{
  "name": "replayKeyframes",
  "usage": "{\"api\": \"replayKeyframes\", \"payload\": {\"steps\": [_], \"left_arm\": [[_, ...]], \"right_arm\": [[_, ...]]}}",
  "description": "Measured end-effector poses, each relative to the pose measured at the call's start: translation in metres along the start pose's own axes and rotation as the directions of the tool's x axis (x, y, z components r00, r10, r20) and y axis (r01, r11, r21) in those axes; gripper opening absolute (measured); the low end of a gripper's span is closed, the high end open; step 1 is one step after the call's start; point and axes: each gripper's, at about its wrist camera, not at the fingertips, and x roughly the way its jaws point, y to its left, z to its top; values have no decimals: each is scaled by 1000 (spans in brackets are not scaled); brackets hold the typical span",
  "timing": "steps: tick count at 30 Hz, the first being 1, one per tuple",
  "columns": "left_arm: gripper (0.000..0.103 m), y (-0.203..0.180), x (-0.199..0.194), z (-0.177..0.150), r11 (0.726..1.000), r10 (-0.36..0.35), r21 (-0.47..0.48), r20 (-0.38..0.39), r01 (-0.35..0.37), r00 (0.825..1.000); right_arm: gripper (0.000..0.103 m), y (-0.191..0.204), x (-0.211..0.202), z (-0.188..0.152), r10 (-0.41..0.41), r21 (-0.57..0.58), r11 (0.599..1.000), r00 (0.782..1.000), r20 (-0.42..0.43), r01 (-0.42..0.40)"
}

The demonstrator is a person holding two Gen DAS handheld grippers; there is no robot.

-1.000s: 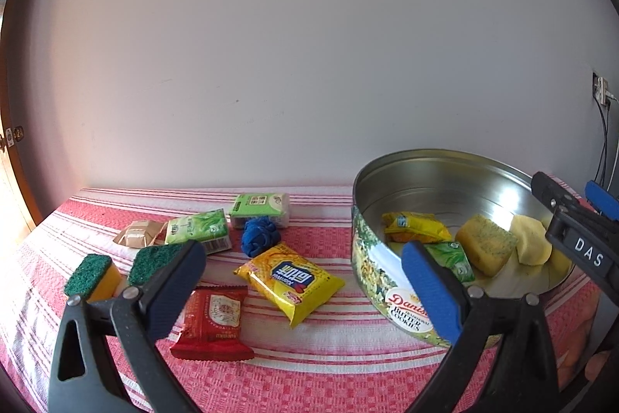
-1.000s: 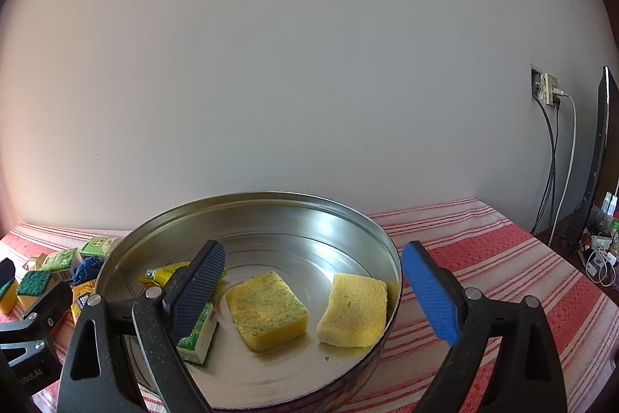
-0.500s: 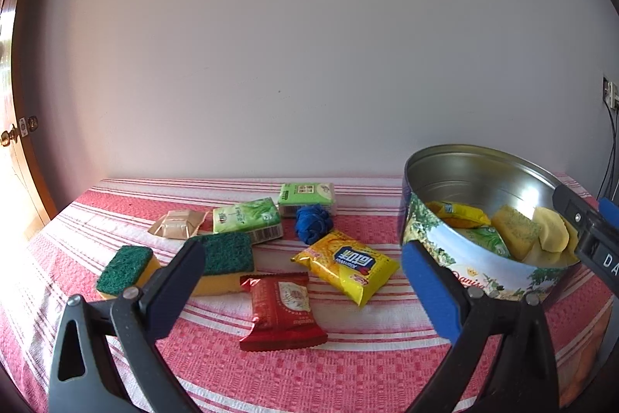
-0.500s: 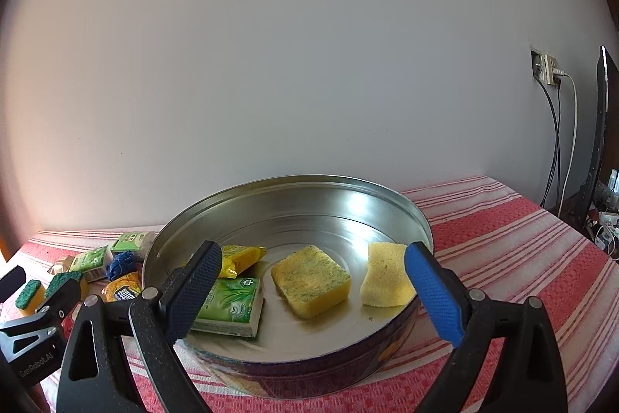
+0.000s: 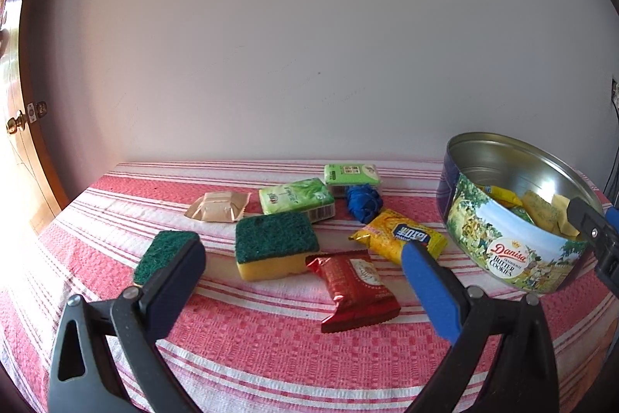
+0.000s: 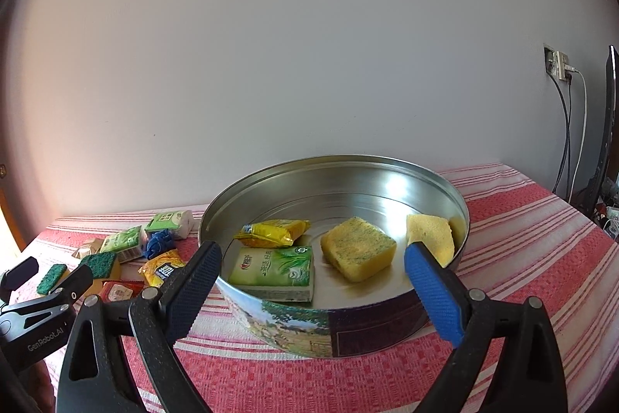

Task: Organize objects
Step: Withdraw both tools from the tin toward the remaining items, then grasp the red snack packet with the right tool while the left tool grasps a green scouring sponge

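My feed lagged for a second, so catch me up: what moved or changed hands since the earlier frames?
The left gripper swung leftward off the cookie tin to face the loose items around the green-topped sponge. The right gripper pulled back slightly from the tin, still facing it. Both stayed open; nothing was grasped or released. Tin contents and table items lie as before.
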Motion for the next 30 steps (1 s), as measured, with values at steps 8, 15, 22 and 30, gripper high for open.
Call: {"api": "replayKeyframes", "payload": {"steps": [8, 15, 22, 30], "left_arm": [[102, 59, 11, -4, 997, 55, -56, -64, -58, 996], [102, 96, 29, -3, 989, 120, -68, -134, -130, 984], [102, 114, 65, 0, 987, 135, -54, -250, -153, 959], [102, 128, 96, -2, 987, 106, -77, -354, -142, 929]], "right_arm": [[97, 38, 3, -11, 95, -17, 995, 992, -86, -97], [97, 87, 10, -19, 188, -61, 978, 968, -168, -200], [96, 144, 30, -27, 232, -119, 956, 938, -258, -269], [86, 177, 70, -33, 197, -133, 954, 894, -402, -269]]}}
